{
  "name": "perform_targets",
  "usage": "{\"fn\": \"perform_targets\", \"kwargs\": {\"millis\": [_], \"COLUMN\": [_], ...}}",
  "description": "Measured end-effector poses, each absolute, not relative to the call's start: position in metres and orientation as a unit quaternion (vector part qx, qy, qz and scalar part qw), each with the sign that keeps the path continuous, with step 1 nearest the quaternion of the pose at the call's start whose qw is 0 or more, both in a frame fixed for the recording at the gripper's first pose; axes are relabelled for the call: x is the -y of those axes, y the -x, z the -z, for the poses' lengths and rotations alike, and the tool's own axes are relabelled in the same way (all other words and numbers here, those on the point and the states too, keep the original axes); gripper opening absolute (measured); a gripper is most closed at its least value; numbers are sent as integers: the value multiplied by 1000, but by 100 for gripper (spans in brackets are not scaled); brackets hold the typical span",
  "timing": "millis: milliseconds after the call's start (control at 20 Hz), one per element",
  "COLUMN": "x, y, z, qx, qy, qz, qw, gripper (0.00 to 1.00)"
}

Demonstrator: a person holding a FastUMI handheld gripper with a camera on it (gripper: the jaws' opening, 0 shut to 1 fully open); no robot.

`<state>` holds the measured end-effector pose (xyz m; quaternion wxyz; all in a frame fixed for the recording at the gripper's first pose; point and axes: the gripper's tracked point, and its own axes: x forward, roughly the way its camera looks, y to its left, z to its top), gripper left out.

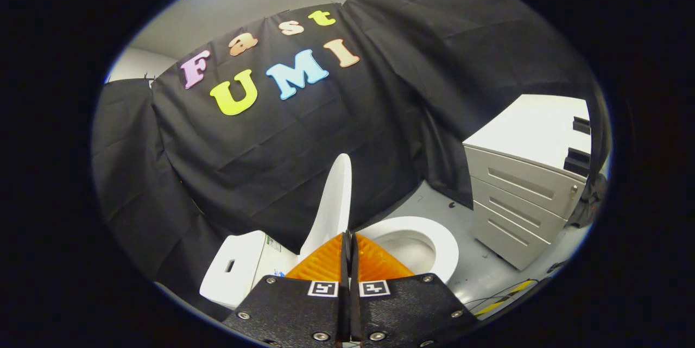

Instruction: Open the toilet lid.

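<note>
Standing almost upright just beyond the fingertips, the toilet lid [332, 204] is seen nearly edge-on, its lower end meeting the toilet at the hinge beside the tank [239, 269]. The seat ring [445, 247] lies flat and bare to the right of it, with the bowl open below. The gripper [347, 235] has its fingers pressed together with nothing between them, so the lid stands on its own and nothing is clamped on it.

Judging from this, the opening looks done or very nearly so, and the main risk is the lid itself. From this angle I cannot tell whether it leans back past its balance point or whether it touches the tank or the black cloth wall [271, 136] behind it. If it is short of that point, it could drop back onto the seat ring once the gripper moves off. A brush from the closed fingertips, which sit very close to its edge, could start that fall. Pushing harder the other way would strain the hinge against the tank.

The drawer cabinet [521, 185] stands well apart to the right on the floor [478, 272], clear of any likely sweep, and some cables [505, 296] lie near its foot.
</note>
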<state>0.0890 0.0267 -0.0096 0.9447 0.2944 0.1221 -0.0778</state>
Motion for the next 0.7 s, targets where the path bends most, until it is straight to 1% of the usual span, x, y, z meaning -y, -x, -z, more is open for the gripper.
{"fn": "perform_targets", "kwargs": {"millis": [700], "x": [-70], "y": [-94], "z": [-35], "qx": [-117], "qy": [-214], "qz": [66], "qw": [967], "gripper": [0]}}
